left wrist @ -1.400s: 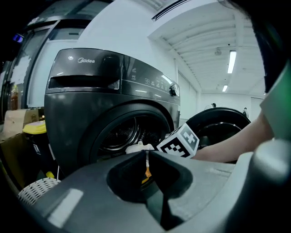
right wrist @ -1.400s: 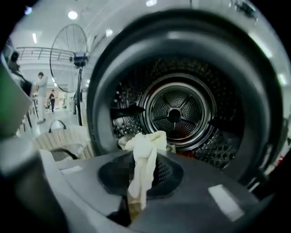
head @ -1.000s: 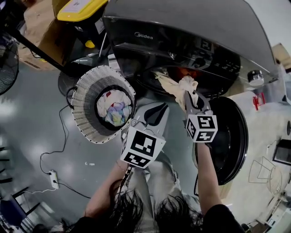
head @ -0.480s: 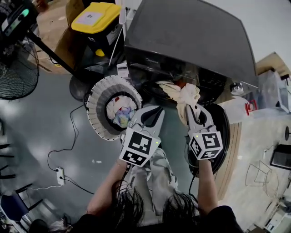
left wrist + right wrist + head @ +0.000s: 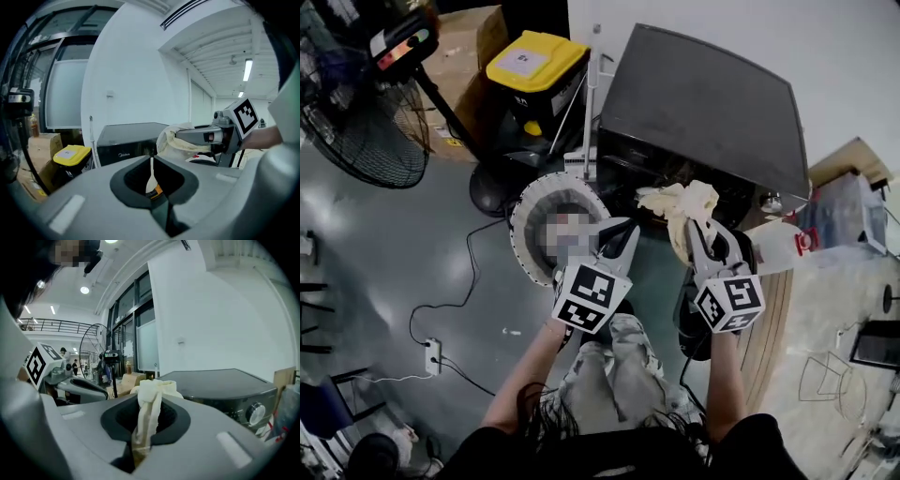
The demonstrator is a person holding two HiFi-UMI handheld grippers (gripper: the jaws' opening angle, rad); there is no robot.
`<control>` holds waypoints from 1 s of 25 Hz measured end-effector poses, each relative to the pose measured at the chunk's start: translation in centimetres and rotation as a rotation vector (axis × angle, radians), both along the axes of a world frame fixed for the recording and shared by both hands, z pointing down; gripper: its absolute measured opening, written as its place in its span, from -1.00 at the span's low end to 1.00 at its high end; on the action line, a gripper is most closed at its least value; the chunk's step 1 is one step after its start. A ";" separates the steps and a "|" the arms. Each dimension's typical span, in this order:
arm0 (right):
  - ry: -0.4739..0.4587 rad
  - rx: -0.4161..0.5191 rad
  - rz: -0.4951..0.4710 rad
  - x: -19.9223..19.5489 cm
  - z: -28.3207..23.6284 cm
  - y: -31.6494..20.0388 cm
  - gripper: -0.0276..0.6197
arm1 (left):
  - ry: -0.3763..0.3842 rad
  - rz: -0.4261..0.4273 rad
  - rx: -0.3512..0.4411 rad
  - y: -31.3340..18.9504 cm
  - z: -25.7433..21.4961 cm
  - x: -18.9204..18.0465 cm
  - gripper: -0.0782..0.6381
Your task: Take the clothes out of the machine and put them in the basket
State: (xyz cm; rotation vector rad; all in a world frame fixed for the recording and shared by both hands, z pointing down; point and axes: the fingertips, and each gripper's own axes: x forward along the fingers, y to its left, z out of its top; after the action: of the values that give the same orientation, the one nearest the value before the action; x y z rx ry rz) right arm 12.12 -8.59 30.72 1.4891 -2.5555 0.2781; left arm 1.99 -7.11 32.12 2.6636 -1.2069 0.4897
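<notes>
The right tongs, clamped on a cream garment held up before the machine, probably had next to carry it over the basket and let go, while the left tongs were closed and empty.

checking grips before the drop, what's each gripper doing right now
Left gripper: closed, nothing in it.
Right gripper: closed on the cream cloth.

Glossy grey floor, white wall, standing fan, yellow-lidded bin, ceiling strip light.

You have a fan, cardboard box and yellow-lidded bin along the floor's far edge; power strip toward its left edge.
</notes>
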 end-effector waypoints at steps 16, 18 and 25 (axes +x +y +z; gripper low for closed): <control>-0.055 0.174 -0.251 -9.9 -14.2 -0.7 -0.74 | -0.019 -0.182 0.081 0.5 -8.1 -8.9 -0.42; -0.069 0.199 -0.304 -11.8 -15.6 -0.9 -0.74 | -0.017 -0.220 0.081 0.6 -8.4 -10.2 -0.42; -0.124 0.283 -0.486 -19.0 -20.2 -0.6 -0.74 | -0.023 -0.333 0.089 0.6 -9.5 -14.9 -0.42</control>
State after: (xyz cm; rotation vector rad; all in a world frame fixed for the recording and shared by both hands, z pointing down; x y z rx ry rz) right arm -6.86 -9.23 10.48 0.8894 -3.0503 -0.0642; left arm -12.90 -6.53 22.66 2.4566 -1.6734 0.4197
